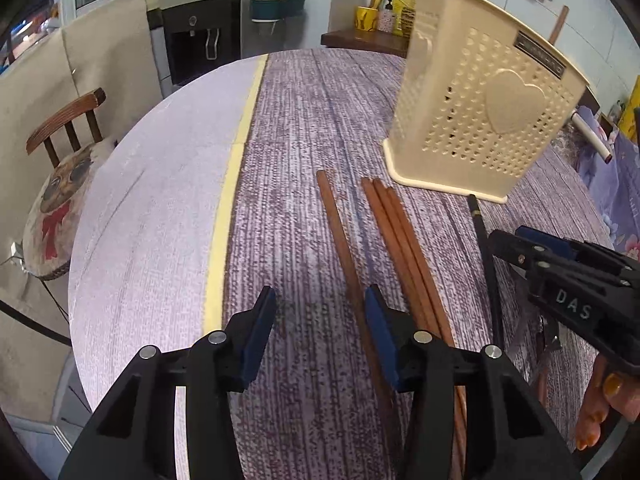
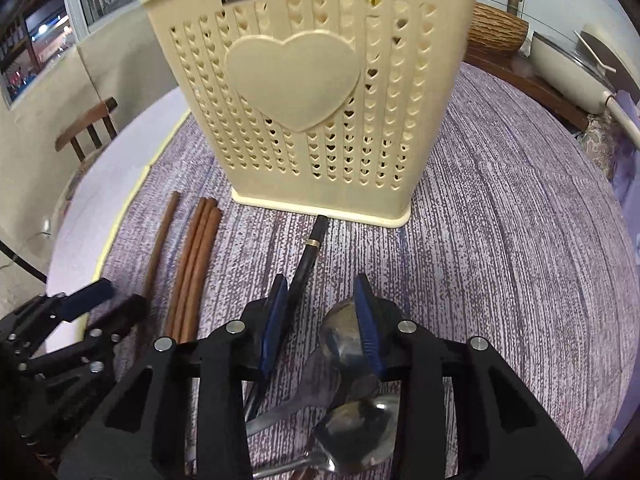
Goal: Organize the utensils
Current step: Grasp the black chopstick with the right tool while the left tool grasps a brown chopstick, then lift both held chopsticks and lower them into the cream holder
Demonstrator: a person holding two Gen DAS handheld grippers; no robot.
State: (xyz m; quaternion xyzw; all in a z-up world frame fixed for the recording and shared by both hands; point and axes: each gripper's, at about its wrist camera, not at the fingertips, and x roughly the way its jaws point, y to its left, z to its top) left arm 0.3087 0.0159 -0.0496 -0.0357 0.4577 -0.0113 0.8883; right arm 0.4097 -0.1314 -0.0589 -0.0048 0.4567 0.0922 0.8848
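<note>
A cream perforated utensil holder (image 1: 476,104) with a raised heart stands upright on the table; it fills the middle of the right wrist view (image 2: 312,96). Several brown wooden chopsticks (image 1: 396,240) lie in front of it, also in the right wrist view (image 2: 196,264). A black chopstick (image 2: 306,256) with a gold band points at the holder's base. Metal spoons (image 2: 352,364) lie under my right gripper (image 2: 322,304), which is open and empty. My left gripper (image 1: 320,312) is open above the table, its right finger over one brown chopstick.
The round table (image 1: 160,208) has a purple woven cloth with a yellow stripe. A wooden chair (image 1: 64,160) with a cushion stands at the left edge. A water dispenser (image 1: 196,24) and a shelf with yellow containers (image 1: 372,16) stand behind. A white pot (image 2: 568,76) sits far right.
</note>
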